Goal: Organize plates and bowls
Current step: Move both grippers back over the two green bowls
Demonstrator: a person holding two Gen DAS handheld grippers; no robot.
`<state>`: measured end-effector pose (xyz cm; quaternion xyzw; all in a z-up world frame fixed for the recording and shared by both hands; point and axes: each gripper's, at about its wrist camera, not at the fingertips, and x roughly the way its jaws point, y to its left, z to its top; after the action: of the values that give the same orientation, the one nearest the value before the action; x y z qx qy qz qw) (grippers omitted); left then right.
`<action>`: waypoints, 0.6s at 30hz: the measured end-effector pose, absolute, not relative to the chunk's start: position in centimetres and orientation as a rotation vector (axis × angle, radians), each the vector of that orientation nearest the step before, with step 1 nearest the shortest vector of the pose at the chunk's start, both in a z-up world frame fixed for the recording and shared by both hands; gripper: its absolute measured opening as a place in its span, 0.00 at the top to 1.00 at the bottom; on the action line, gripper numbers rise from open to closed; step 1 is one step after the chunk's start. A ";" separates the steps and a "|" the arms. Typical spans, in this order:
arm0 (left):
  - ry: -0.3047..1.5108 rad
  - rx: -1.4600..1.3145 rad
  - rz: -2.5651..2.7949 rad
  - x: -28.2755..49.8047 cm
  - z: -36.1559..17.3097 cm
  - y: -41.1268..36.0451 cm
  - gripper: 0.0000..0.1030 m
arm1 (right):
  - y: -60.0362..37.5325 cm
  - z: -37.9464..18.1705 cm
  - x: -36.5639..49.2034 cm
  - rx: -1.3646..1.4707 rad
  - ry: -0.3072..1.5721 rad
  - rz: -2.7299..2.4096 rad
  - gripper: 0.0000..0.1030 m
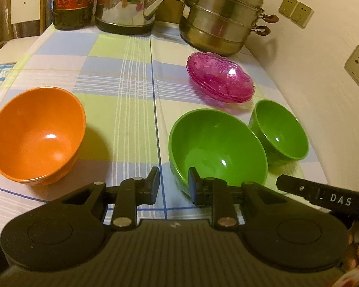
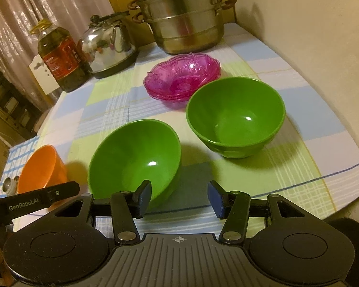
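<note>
An orange bowl [image 1: 37,134] stands at the left of the checked tablecloth; it shows at the left in the right wrist view [image 2: 42,167]. A large green bowl [image 1: 217,146] [image 2: 135,157] is tilted, its near rim by both grippers. A second green bowl [image 1: 278,130] [image 2: 235,116] stands upright to its right. A stack of pink glass plates [image 1: 221,80] [image 2: 182,76] lies behind them. My left gripper [image 1: 173,185] is open, its right finger at the large green bowl's rim. My right gripper [image 2: 179,199] is open, its left finger at that bowl's rim.
A steel steamer pot [image 1: 221,16] [image 2: 184,16], a kettle [image 1: 129,4] [image 2: 109,47] and an oil bottle [image 1: 71,2] [image 2: 61,58] stand along the table's far edge. A wall with sockets [image 1: 357,65] runs along the right side.
</note>
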<state>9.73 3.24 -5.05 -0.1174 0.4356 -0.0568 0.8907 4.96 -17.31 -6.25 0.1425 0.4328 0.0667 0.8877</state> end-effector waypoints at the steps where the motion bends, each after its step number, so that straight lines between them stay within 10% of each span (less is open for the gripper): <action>1: 0.904 -0.249 -0.118 10.0 -5.2 3.2 0.78 | -17.3 -6.5 5.3 0.299 0.904 0.136 0.49; 18: 0.917 -0.253 -0.112 13.0 -8.1 2.3 0.86 | -16.8 -9.1 8.7 0.294 0.951 0.148 0.64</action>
<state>12.97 2.31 -8.14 -0.1218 0.4410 -0.0539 0.8876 8.72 -16.80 -9.09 0.1407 0.4559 0.0707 0.8760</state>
